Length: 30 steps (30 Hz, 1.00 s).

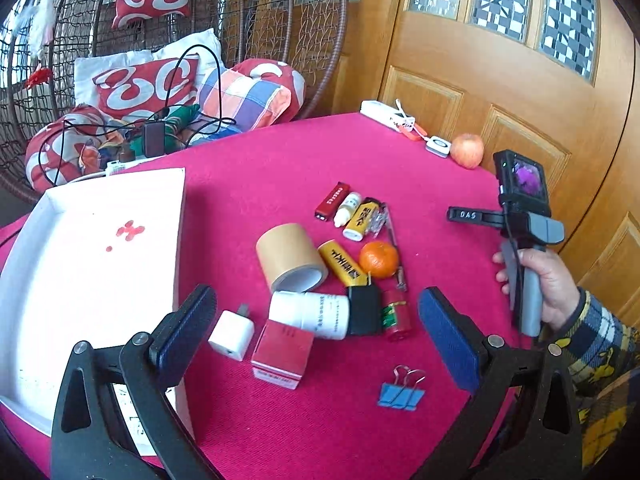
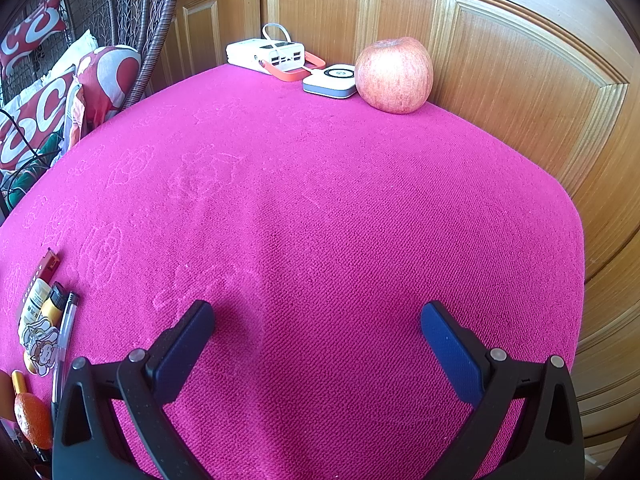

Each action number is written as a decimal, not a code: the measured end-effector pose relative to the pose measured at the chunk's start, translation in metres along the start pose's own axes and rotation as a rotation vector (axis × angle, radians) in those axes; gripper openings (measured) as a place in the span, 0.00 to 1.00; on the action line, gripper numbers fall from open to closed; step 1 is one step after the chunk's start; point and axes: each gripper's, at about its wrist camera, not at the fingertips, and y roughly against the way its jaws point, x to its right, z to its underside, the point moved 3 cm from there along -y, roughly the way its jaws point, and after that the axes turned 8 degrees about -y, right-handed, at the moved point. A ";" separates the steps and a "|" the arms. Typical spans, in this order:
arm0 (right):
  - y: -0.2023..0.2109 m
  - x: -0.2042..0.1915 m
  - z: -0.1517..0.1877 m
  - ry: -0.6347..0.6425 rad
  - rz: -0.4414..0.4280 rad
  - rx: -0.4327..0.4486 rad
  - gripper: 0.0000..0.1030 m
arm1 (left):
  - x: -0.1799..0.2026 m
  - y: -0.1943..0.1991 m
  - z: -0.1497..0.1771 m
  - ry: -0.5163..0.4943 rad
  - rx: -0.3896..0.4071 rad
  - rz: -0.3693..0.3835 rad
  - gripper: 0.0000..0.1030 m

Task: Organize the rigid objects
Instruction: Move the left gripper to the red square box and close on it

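My left gripper (image 1: 316, 332) is open and empty, hovering over a cluster on the pink table: a white charger cube (image 1: 231, 335), a red box (image 1: 282, 354), a white pill bottle (image 1: 310, 315), a black adapter (image 1: 363, 310), a small red can (image 1: 395, 315), a tape roll (image 1: 290, 258), a yellow tube (image 1: 343, 263) and a tangerine (image 1: 379, 259). A white tray (image 1: 80, 280) lies to the left. My right gripper (image 2: 318, 334) is open and empty over bare cloth; in the left wrist view it is held at the right (image 1: 520, 216).
A blue binder clip (image 1: 401, 394) lies near the front. A red lighter (image 1: 331, 201), a dropper bottle (image 1: 347, 209) and a pen (image 1: 391, 229) lie further back. An apple (image 2: 394, 75), a power bank (image 2: 266, 55) and a small white device (image 2: 331, 81) sit by the wooden door. A wicker chair with cushions (image 1: 152, 84) stands behind.
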 end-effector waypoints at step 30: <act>0.093 -0.114 0.066 0.545 -0.653 0.078 0.72 | 0.000 -0.027 0.056 0.093 -0.106 -0.045 0.31</act>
